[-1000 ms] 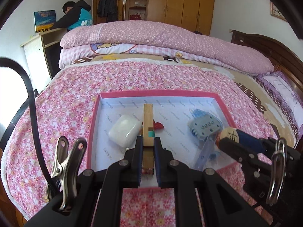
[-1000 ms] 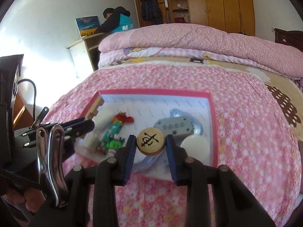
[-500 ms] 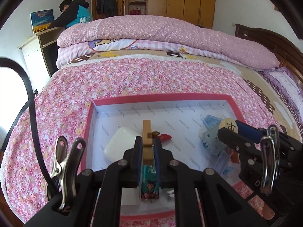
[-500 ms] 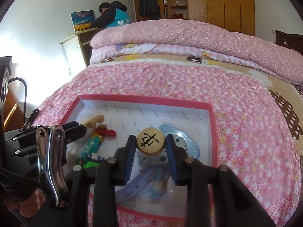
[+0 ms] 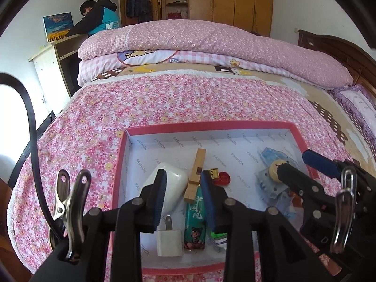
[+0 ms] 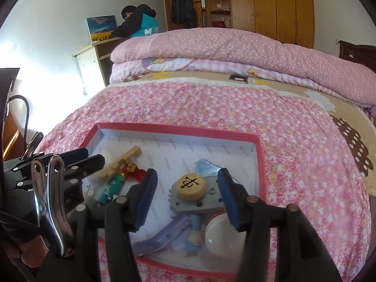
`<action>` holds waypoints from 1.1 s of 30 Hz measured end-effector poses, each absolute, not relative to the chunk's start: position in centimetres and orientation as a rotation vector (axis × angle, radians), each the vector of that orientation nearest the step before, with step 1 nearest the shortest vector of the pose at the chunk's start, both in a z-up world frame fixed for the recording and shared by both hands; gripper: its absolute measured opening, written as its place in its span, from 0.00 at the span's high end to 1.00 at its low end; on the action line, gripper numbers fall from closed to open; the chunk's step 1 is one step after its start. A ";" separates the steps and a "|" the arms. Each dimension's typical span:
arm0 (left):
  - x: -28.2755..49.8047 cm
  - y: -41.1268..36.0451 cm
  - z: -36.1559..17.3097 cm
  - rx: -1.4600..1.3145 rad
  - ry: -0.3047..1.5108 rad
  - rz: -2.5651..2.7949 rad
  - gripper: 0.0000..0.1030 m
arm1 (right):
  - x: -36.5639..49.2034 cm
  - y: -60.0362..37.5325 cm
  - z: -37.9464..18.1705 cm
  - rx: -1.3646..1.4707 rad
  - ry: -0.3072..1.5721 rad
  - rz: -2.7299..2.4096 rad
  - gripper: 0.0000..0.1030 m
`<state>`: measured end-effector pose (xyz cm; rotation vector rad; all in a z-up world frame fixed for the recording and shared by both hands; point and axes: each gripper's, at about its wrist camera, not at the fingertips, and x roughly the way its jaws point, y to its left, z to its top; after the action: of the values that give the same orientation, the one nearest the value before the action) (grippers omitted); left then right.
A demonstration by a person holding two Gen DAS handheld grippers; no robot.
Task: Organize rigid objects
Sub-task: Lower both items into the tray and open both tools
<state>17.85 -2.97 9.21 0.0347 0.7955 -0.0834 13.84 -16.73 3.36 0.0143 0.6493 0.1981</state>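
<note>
Your left gripper (image 5: 182, 188) hangs over the near-left part of the red-rimmed box (image 5: 164, 127), which sits on the floral bedspread (image 5: 164, 98); its jaws are opening and released, w/ the wooden clothespin (image 5: 195, 176) lying free between them on the box floor, pads not pressing it. Beside the pin: a white rounded case (image 5: 174, 188) to its left, a green lighter (image 5: 195, 221) under its near end, a white plug adapter (image 5: 169, 242) near the front wall, and a small red toy figure (image 5: 221, 177) just to its right. Your right gripper (image 6: 185, 195) stands over the right part of the box, jaws likewise opening, nothing clamped. The wooden chess disc (image 6: 191, 185) (black character on top) rests flat on a grey perforated block (image 6: 199, 202), between the pads but apart from both. Near the front wall of the box lie a purple curved piece (image 6: 162, 237) and a white dome (image 6: 223, 237); a clear blue plastic part (image 6: 205, 168) sits behind the block. In the bkgd a person (image 6: 138, 23) leans over a desk (image 6: 94, 54).
</note>
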 end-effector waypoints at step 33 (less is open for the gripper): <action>11.0 -1.1 10.0 -0.042 0.789 -0.062 0.70 | 6.8 -15.9 4.1 0.109 0.620 0.210 0.46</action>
<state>10.96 -1.13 10.04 -0.0417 0.7886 -0.0625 6.77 -15.88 4.07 0.1089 0.6202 0.2097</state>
